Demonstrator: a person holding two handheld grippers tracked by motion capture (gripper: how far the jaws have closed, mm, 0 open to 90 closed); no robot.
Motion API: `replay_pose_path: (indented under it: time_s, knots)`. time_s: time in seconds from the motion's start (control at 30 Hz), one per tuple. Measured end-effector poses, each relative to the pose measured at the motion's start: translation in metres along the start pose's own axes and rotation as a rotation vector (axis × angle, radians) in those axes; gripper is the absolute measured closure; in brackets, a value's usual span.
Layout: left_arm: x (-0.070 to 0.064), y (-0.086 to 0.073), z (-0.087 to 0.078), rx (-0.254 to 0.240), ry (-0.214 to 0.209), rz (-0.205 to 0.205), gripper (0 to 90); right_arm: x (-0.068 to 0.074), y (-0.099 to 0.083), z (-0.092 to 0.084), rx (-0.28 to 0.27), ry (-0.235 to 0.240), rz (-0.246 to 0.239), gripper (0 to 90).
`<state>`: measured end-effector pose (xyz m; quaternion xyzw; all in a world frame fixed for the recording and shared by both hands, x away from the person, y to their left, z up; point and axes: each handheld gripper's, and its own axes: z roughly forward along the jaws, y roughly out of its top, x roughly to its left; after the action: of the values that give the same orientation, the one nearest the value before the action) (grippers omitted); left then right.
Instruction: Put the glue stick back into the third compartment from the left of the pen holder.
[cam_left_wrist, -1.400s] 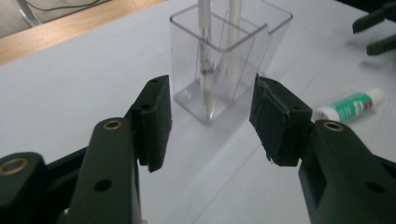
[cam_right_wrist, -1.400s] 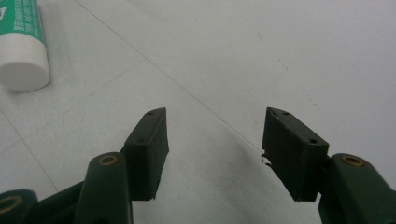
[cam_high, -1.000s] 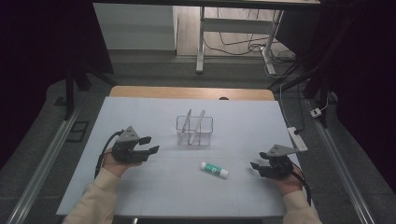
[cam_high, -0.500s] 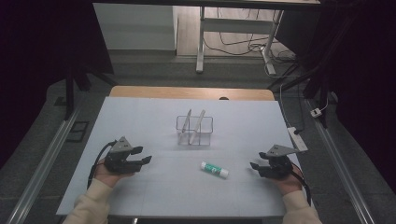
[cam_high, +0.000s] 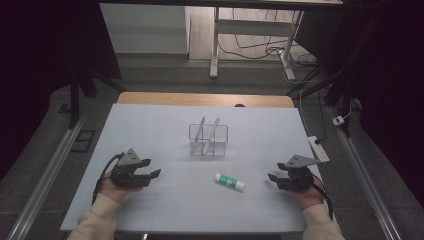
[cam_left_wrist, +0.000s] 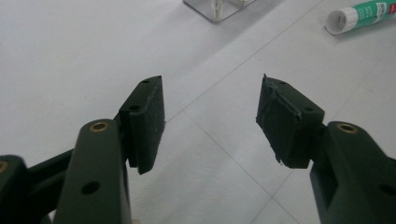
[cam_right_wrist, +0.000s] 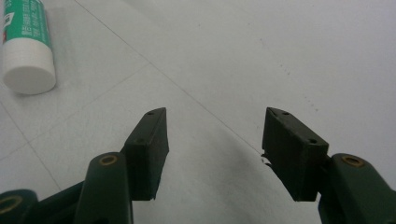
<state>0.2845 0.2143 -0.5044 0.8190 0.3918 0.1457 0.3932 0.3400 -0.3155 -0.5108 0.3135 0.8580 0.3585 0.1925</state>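
Cylindrical glue stick (cam_high: 230, 181), white cap, green label, lying on smooth white table (cam_high: 150, 130).

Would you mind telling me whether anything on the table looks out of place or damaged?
The glue stick lies on its side on the white table, apart from the clear holder where two white sticks stand. The left gripper's right pad looks frayed at its edge.

The white bench (cam_high: 150, 125) is carrying a clear rack (cam_high: 208, 139) near its middle and a glue stick (cam_high: 230, 181) lying flat just in front of it
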Motion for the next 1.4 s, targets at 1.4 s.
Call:
replay_pose_path:
  time_s: [1.4]
  knots:
    - [-0.003,0.0,0.001,0.008,0.004,0.019,40.0,0.051,0.047,0.002,-0.082,0.159,-0.068,40.2]
